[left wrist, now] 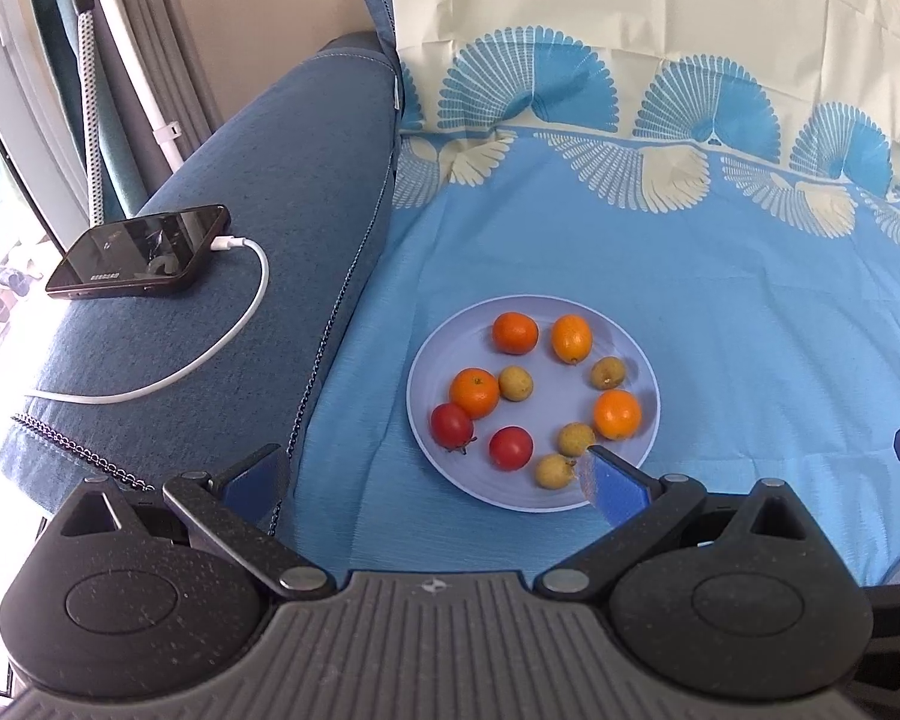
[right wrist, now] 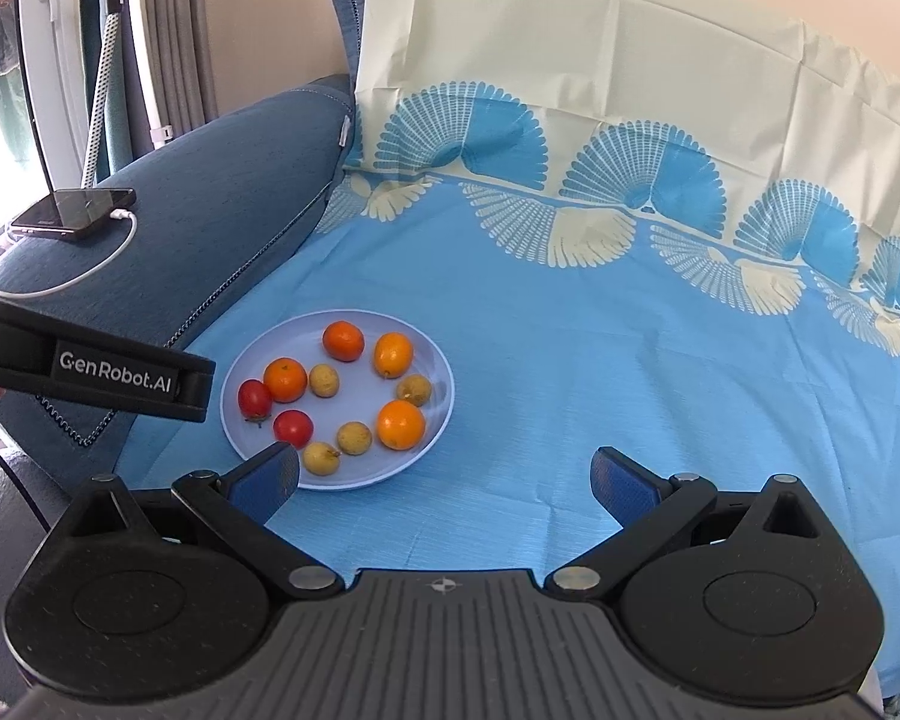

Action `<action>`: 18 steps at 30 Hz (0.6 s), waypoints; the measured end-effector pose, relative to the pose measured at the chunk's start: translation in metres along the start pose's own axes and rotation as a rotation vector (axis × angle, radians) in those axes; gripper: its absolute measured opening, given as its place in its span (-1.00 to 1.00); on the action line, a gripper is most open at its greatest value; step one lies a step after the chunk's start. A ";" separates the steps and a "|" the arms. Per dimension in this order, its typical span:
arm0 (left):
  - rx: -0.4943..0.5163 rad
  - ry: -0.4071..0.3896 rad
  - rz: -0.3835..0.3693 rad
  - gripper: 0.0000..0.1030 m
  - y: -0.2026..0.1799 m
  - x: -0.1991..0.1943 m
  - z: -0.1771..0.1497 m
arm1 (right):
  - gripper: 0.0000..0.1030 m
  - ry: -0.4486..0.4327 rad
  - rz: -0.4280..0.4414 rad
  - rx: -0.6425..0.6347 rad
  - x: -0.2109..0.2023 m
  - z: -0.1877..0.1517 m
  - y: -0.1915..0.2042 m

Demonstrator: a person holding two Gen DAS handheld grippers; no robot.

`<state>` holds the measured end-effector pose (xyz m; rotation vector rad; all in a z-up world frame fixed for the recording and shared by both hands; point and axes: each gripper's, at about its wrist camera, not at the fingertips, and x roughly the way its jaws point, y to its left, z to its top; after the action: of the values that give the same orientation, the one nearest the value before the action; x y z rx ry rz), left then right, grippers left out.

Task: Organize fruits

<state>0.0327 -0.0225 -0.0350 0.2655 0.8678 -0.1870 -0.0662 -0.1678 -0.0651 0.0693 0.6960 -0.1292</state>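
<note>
A pale blue plate (left wrist: 642,372) (right wrist: 438,372) sits on the blue cloth. It holds several oranges (left wrist: 515,333) (right wrist: 343,341), two red tomatoes (left wrist: 510,447) (right wrist: 293,427) and several small yellow-brown fruits (left wrist: 515,383) (right wrist: 354,437). My left gripper (left wrist: 435,459) is open and empty, above the plate's near edge, its right finger (left wrist: 615,483) over the plate rim. My right gripper (right wrist: 444,462) is open and empty, to the right of the plate, its left finger (right wrist: 267,483) by the plate's near rim. The left gripper's body (right wrist: 90,369) shows at the left of the right wrist view.
A blue sofa armrest (left wrist: 258,228) (right wrist: 222,180) lies left of the plate, with a black phone (left wrist: 141,252) (right wrist: 75,213) and its white cable (left wrist: 222,336) on it. The patterned blue cloth (left wrist: 720,312) (right wrist: 630,360) stretches right and behind the plate.
</note>
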 end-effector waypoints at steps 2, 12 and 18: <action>0.001 0.000 0.004 0.99 -0.001 -0.001 0.000 | 0.99 -0.002 0.002 -0.002 0.000 0.001 0.000; -0.003 0.031 0.003 0.99 0.002 0.003 0.001 | 0.99 -0.006 0.008 -0.015 0.002 0.003 0.004; -0.007 0.034 0.003 0.99 0.003 0.003 0.000 | 0.99 -0.005 0.009 -0.016 0.003 0.004 0.005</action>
<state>0.0352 -0.0195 -0.0364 0.2639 0.9019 -0.1765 -0.0605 -0.1631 -0.0639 0.0567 0.6919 -0.1152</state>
